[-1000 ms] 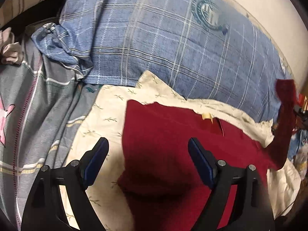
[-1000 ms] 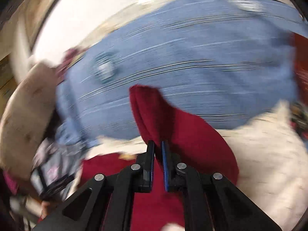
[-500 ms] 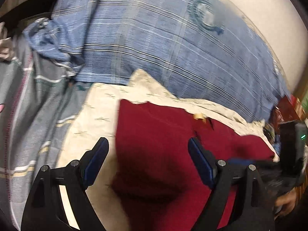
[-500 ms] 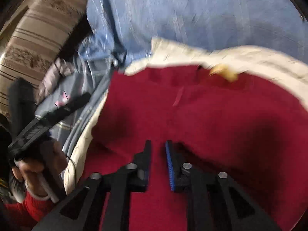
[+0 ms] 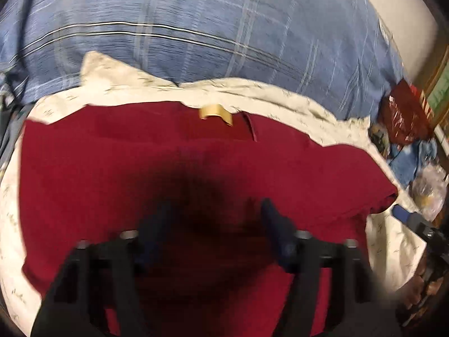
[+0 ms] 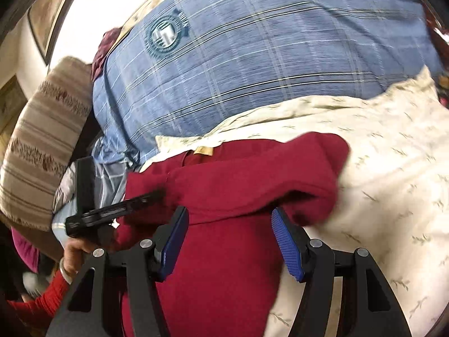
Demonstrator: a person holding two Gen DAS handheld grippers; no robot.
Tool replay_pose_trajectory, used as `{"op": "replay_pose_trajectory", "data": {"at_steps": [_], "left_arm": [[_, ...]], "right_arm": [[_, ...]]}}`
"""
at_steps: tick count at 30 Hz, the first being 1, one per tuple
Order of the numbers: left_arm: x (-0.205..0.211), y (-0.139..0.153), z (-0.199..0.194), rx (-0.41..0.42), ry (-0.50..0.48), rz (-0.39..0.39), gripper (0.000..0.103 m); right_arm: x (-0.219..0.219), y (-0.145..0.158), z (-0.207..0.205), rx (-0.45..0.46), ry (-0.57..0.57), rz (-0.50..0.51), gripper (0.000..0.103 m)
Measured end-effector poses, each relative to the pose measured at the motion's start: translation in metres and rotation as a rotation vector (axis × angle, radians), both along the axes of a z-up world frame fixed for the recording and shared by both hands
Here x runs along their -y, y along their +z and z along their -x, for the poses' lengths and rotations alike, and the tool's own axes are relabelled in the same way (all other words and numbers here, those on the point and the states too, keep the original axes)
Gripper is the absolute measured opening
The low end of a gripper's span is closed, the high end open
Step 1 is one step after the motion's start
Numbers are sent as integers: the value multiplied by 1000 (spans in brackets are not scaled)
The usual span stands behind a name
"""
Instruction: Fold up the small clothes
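The red garment (image 6: 233,191) lies spread on a cream sheet printed with small sprigs (image 6: 387,168), directly ahead of and beneath both pairs of jaws. In the right wrist view the right gripper (image 6: 230,241) has its 2 blue-padded jaws spread wide with nothing between the pads; the garment's folded-over sleeve or corner bulges just beyond the jaws and hangs toward the right jaw, while the body of the cloth runs down between and under them. A tan label (image 6: 204,150) sits at the garment's far edge, ahead of the left jaw. Left of the left jaw, the left gripper (image 6: 157,195) (seen here from the side, with the person's hand below it) reaches over the garment's left edge; from this angle its opening cannot be judged. In the left wrist view the left gripper (image 5: 216,219) is blurred, yet its 2 jaws stand clearly apart over the middle of the red cloth (image 5: 112,174), gripping nothing. The label (image 5: 215,112) lies straight ahead of the jaws at the far hem. Beyond that, a blue plaid pillow (image 5: 196,33) fills the far side, and a striped cushion (image 6: 45,146) sits far left of the right jaws.
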State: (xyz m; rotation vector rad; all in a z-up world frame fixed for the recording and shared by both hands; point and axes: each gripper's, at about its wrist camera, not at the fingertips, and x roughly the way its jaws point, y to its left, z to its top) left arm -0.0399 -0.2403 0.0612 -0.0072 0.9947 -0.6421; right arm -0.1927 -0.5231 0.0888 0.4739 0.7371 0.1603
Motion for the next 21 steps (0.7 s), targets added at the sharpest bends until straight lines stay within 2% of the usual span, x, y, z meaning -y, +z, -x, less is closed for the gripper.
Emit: {"op": "replay_pose_trajectory", "data": {"at_steps": [1, 2, 4, 7, 8, 11, 15, 18, 21], "left_arm": [[5, -1, 0, 10, 2, -27, 32], [11, 0, -1, 8, -5, -36, 13], [9, 7, -2, -14, -18, 0, 11], [-7, 35, 1, 42, -13, 62, 10], [-19, 47, 1, 61, 1, 88, 10], [-54, 69, -3, 105, 53, 126, 10], [-85, 59, -5, 98, 104, 94, 10], [-97, 41, -8, 52, 134, 91, 10], [-108, 37, -9, 45, 160, 96, 10]], "right_arm": [[5, 1, 4, 3, -5, 1, 64], [7, 2, 6, 6, -13, 3, 64], [16, 6, 11, 19, -41, 11, 64], [30, 14, 19, 53, -105, 41, 68], [34, 15, 21, 57, -123, 53, 73], [38, 10, 18, 20, -139, 103, 78], [17, -6, -7, -54, -70, 189, 78], [-1, -17, -30, -87, -20, 239, 77], [-22, -24, -50, -128, 16, 379, 72]]}}
